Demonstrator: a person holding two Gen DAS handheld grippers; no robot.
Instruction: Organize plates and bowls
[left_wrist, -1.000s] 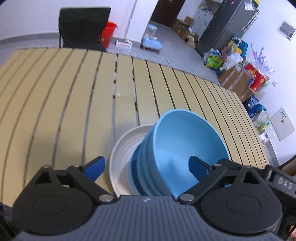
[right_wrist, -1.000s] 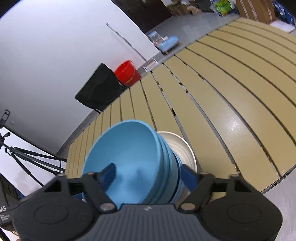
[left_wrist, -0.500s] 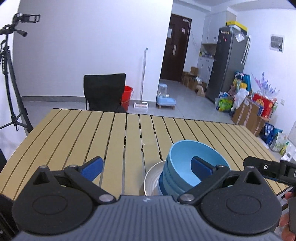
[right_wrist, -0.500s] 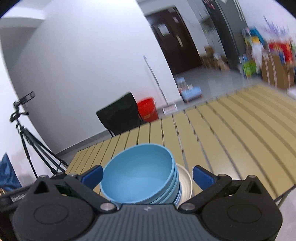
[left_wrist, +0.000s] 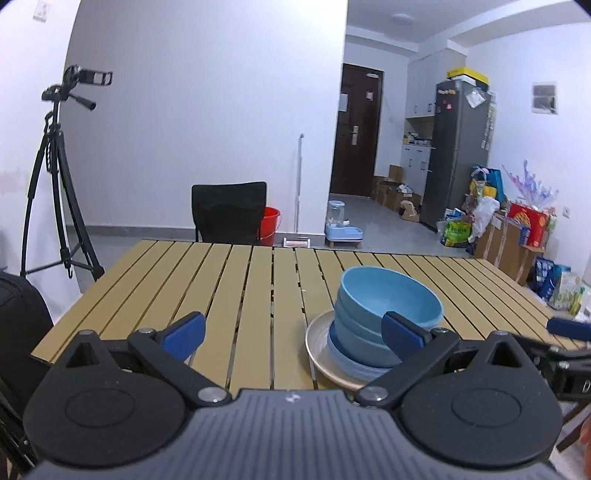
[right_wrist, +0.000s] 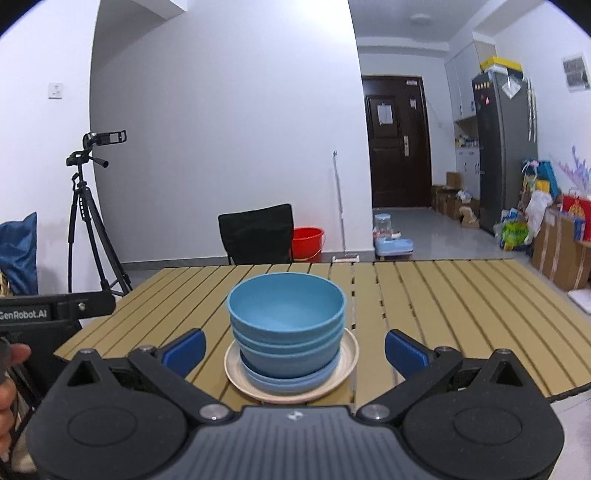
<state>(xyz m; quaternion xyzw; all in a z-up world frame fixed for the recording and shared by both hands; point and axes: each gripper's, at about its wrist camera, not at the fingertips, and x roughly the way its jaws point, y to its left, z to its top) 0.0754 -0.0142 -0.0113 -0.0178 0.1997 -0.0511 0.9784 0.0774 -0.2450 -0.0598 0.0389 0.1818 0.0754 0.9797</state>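
A slatted, tan-coloured table (right_wrist: 443, 295) fills the lower half of both views, its boards running away from the cameras toward a white wall. Near the table's front edge sits a cream plate (right_wrist: 347, 354) carrying a pale blue plate (right_wrist: 325, 376), and on that a nest of blue bowls (right_wrist: 288, 321), upright and stacked one inside another. The right gripper (right_wrist: 293, 349) hangs just short of the front edge with its jaws spread wide, the stack framed between them but untouched. The left gripper (left_wrist: 293, 330) is likewise spread and holds nothing, the stack lying ahead toward its right finger. Beyond the far edge stand a black chair (left_wrist: 229, 210) and a red bucket (right_wrist: 308, 242); a tripod (left_wrist: 55, 177) with a camera stands off the left side, and a dark door (right_wrist: 397, 140) and a grey fridge (left_wrist: 458, 155) lie further back.
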